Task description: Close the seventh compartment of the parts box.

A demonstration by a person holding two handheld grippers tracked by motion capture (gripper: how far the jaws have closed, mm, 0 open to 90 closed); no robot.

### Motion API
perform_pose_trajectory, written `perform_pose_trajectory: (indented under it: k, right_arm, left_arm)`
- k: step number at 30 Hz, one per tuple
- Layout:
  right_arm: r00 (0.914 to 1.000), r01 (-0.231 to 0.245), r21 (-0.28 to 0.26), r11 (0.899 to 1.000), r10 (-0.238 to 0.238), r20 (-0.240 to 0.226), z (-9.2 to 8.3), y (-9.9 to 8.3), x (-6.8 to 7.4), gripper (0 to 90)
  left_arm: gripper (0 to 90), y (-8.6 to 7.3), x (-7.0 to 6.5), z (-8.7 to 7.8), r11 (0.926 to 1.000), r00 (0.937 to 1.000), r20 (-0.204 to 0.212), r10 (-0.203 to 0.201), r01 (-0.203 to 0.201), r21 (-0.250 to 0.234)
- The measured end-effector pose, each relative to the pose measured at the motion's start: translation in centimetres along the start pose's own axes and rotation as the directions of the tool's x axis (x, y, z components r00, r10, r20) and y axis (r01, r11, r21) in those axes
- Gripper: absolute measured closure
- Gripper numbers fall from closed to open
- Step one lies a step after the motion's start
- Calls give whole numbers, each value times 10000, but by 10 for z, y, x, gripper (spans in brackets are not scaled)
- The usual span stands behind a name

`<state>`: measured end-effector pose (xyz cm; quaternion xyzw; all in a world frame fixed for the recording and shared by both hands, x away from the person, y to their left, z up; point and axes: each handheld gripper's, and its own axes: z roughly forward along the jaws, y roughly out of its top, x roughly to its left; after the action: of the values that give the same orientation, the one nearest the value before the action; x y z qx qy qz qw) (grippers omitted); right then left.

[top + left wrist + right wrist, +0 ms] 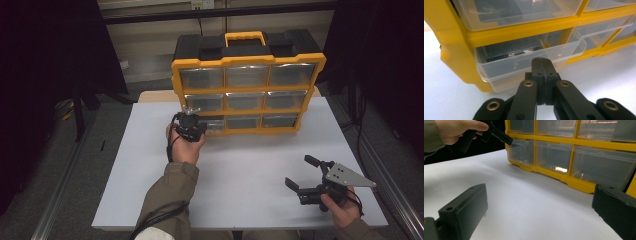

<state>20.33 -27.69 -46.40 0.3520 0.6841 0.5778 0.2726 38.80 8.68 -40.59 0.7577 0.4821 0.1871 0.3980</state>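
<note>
Left gripper [541,65], jaws pinched on the bottom-left drawer [524,62] lip at 11 o'clock; next, likely a straight pull; right gripper [306,176] gapes wide

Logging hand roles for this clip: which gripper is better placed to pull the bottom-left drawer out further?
Left. The left gripper is shut on the bottom-left drawer, already partly out of the organizer. The right gripper hangs open, away from it.

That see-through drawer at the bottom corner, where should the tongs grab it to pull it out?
Grab the drawer by its thin front lip, coming straight from the front. The lip juts out past the yellow frame, and the left tongs are already shut on it there.
</note>
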Motion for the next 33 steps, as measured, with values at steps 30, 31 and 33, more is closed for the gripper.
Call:
perform_pose_trajectory:
  k: [30, 31, 33]
  right_arm:
    - [10000, 3, -28, 10000, -3, -28, 0, 0, 0, 2]
    - [10000, -4, -44, 10000, 4, -47, 0, 0, 0, 2]
    - [10000, 2, -26, 10000, -2, -32, 0, 0, 0, 2]
  left_arm:
    - [900, 3, -1, 11, 9997, 9994, -315, -165, 159, -202]
    - [900, 3, 0, 10, 9999, 9994, -337, -40, 36, -131]
    - [900, 3, 2, 11, 9999, 9993, -374, -23, 19, -111]
